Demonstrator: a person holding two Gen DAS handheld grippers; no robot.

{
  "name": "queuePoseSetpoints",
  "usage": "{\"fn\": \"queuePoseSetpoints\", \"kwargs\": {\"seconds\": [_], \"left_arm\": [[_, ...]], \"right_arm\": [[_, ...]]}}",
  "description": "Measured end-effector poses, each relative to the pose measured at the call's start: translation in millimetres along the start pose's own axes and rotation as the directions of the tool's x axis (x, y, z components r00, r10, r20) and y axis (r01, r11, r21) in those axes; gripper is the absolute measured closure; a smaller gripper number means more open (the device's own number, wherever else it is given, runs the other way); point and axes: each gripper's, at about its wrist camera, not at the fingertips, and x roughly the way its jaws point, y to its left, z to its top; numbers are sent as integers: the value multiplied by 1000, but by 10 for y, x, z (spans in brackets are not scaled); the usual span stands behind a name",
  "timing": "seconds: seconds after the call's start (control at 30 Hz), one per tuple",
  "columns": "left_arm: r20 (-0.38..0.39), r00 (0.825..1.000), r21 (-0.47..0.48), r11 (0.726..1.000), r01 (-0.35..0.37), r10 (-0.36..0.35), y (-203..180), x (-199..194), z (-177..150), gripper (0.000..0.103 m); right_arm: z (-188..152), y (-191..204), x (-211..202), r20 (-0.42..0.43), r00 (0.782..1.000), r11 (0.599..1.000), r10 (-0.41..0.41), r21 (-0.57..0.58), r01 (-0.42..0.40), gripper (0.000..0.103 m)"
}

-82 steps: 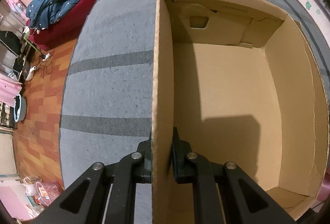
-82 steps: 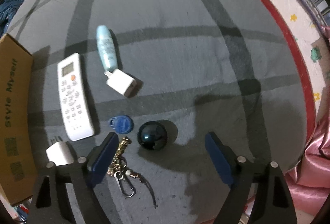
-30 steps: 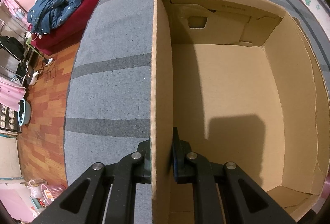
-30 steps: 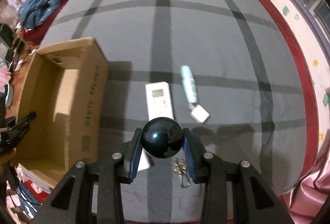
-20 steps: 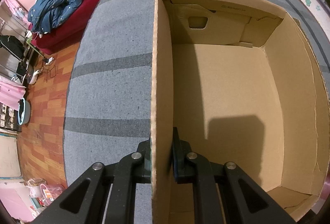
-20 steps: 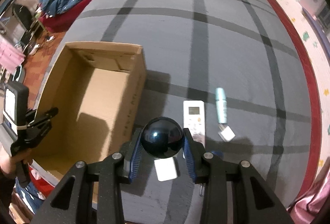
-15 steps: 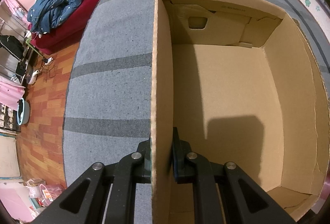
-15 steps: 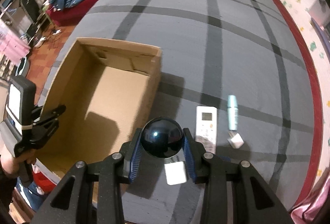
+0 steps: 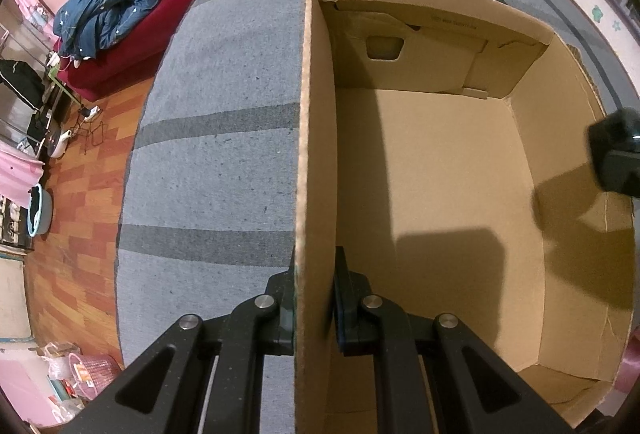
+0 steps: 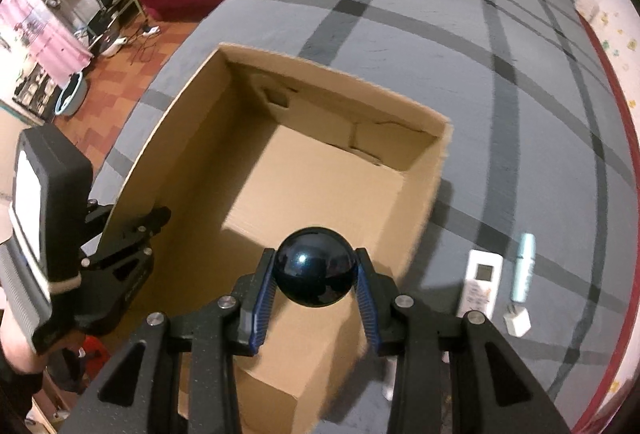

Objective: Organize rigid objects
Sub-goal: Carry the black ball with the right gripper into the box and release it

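Dark ball [image 10: 316,266] pinched in right gripper [image 10: 317,280], seemingly above cardboard box [image 10: 424,194].

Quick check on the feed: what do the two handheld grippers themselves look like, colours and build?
Both are matte black plastic linkages with round silver pivot bolts. The right gripper has ribbed blue pads on its fingertips. The left gripper has dark pads; seen from the right wrist view, its body is a boxy black housing with a pale panel.
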Motion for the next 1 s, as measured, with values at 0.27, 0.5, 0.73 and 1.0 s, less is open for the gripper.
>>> {"fn": "queuePoseSetpoints", "kwargs": {"seconds": [0.27, 0.5, 0.73, 1.0], "left_arm": [[2, 1000, -4, 1000, 13, -13, 22, 4, -2, 91], [1, 1000, -16, 1000, 21, -21, 31, 5, -1, 91], [7, 1000, -18, 1000, 20, -20, 28, 8, -11, 91], [7, 1000, -17, 1000, 18, -18, 26, 7, -15, 91]], "right_arm": [[155, 186, 516, -61, 998, 999, 10, -33, -12, 63], [230, 207, 946, -132, 991, 999, -1, -33, -4, 63], [281, 251, 1126, -166, 986, 998, -18, -60, 9, 63], [351, 279, 1046, -153, 988, 999, -14, -50, 7, 42]]}}
